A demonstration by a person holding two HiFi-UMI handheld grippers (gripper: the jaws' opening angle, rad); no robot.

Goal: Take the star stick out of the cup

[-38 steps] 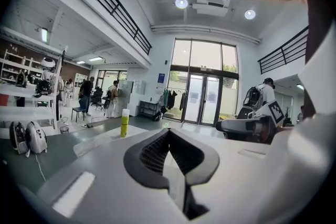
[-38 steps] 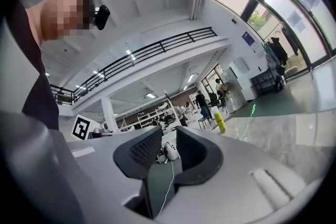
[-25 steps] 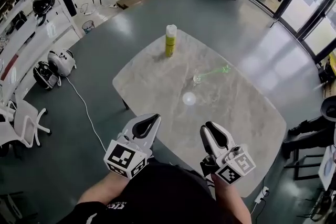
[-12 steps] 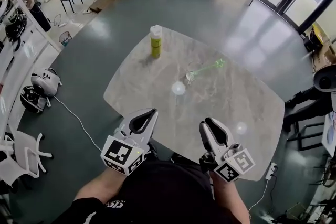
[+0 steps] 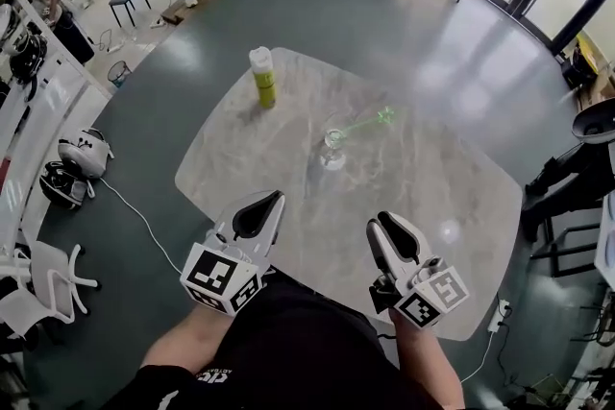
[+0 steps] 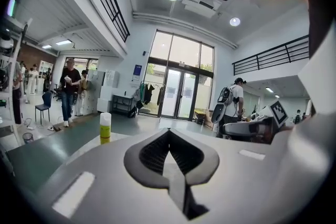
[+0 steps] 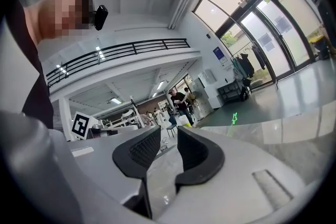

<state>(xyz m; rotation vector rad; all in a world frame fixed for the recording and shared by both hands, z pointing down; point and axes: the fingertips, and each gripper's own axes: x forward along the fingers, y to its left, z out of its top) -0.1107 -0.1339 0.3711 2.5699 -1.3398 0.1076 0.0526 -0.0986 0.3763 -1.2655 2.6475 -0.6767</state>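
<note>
Faintly, the clear cup (image 5: pixel 332 150) seems to hold the star stick (image 5: pixel 363 125).

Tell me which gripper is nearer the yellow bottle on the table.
Left. In the head view the left gripper hovers almost in line with the yellow bottle, on the person's side of it. The right gripper is off to the right, farther away.

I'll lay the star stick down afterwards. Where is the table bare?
The grey marble table is bare right of the clear glass cup and between it and the near edge. Only the far-left corner holds a yellow-and-white bottle; nowhere crowded.
</note>
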